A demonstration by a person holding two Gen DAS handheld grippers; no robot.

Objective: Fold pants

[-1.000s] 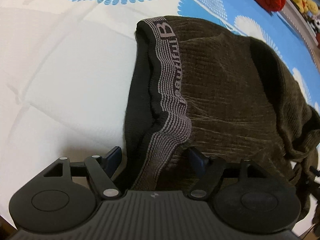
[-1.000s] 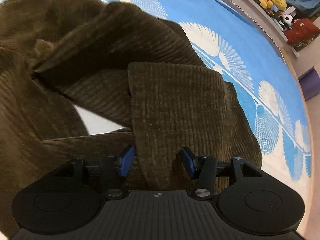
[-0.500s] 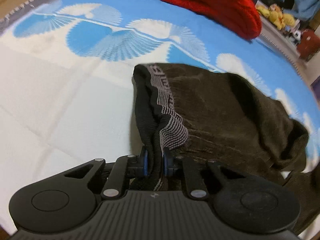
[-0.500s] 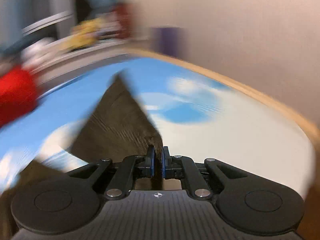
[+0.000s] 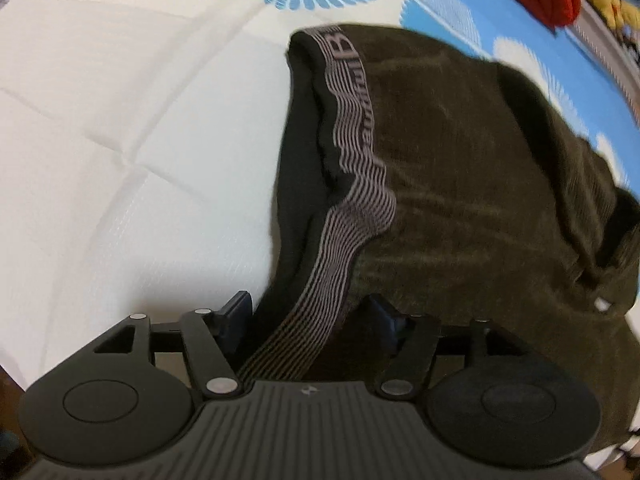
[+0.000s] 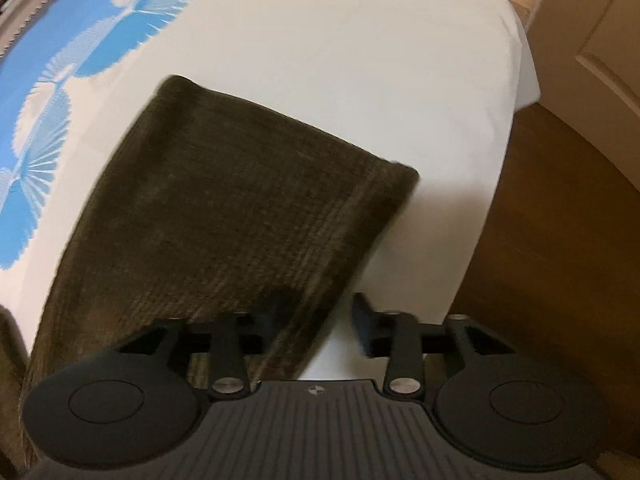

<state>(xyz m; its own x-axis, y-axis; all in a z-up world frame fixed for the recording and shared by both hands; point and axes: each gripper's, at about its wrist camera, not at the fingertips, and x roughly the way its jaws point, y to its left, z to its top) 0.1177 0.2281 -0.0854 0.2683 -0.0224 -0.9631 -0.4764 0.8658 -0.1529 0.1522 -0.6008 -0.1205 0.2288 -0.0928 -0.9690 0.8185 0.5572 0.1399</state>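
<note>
Pants (image 5: 460, 184) blurred (hem (image 6: 288, 128) smeared), near end cut off.

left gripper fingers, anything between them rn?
Yes. In the left wrist view the left gripper is open, and the pants' striped waistband runs down through the gap between the fingers, not pinched.

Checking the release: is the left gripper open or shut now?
Open. The left gripper has its fingers spread wide, the pants waistband lying loose between them.
</note>
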